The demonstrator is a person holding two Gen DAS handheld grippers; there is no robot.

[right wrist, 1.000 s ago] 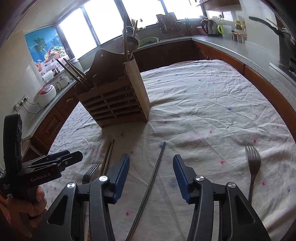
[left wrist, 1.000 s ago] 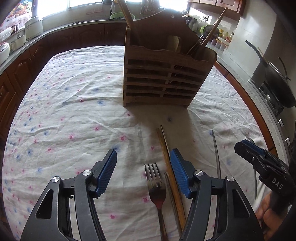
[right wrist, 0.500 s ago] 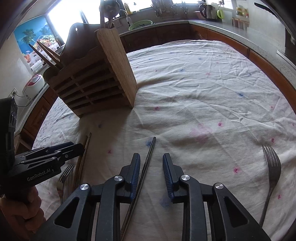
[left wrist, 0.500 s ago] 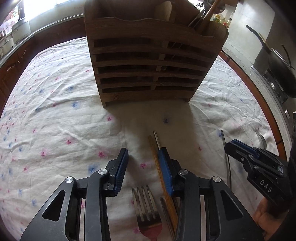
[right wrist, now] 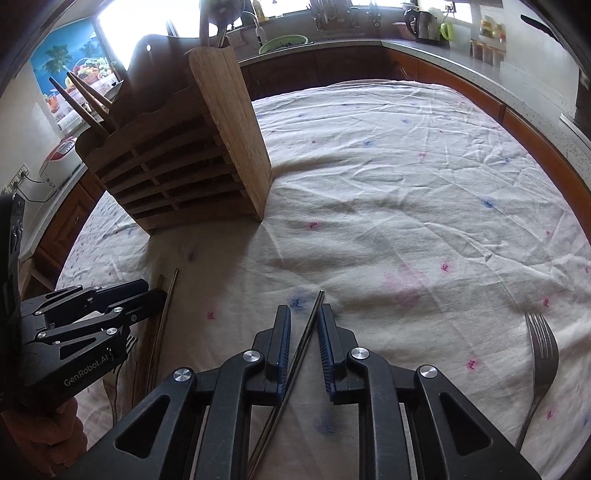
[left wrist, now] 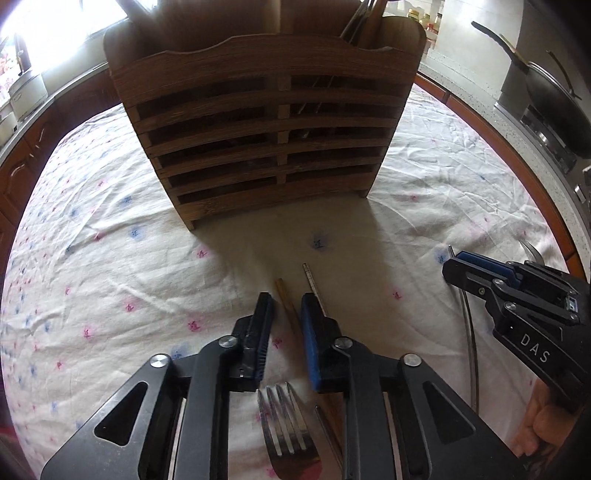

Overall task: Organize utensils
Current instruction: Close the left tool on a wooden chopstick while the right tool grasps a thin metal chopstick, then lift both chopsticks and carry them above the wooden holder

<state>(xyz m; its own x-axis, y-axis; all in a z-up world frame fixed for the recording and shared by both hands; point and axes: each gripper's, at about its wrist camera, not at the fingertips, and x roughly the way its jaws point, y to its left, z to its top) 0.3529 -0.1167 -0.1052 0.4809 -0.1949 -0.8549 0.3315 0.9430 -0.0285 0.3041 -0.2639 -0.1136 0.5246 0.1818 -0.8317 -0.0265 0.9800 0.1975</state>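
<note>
A slatted wooden utensil holder (left wrist: 266, 122) (right wrist: 177, 166) stands on the flowered tablecloth with several utensils in it. My left gripper (left wrist: 287, 304) is closing around a wooden chopstick (left wrist: 284, 295) that lies on the cloth; a gap still shows beside it. A metal chopstick (left wrist: 310, 278) runs along the outside of its right finger, and a fork (left wrist: 284, 432) lies under the jaws. My right gripper (right wrist: 303, 312) is closing over a long metal chopstick (right wrist: 312, 321) that crosses slantwise between its pads, with a gap still showing.
A second fork (right wrist: 543, 350) lies at the right on the tablecloth (right wrist: 406, 184). A black wok (left wrist: 554, 99) sits on the stove beyond the table's right edge. A kettle (right wrist: 421, 22) and jars stand on the far counter, a rice cooker (right wrist: 61, 155) at the left.
Both grippers have come forward and down toward the holder, each over a chopstick. Both pairs of jaws have narrowed from wide apart to a slim gap.
</note>
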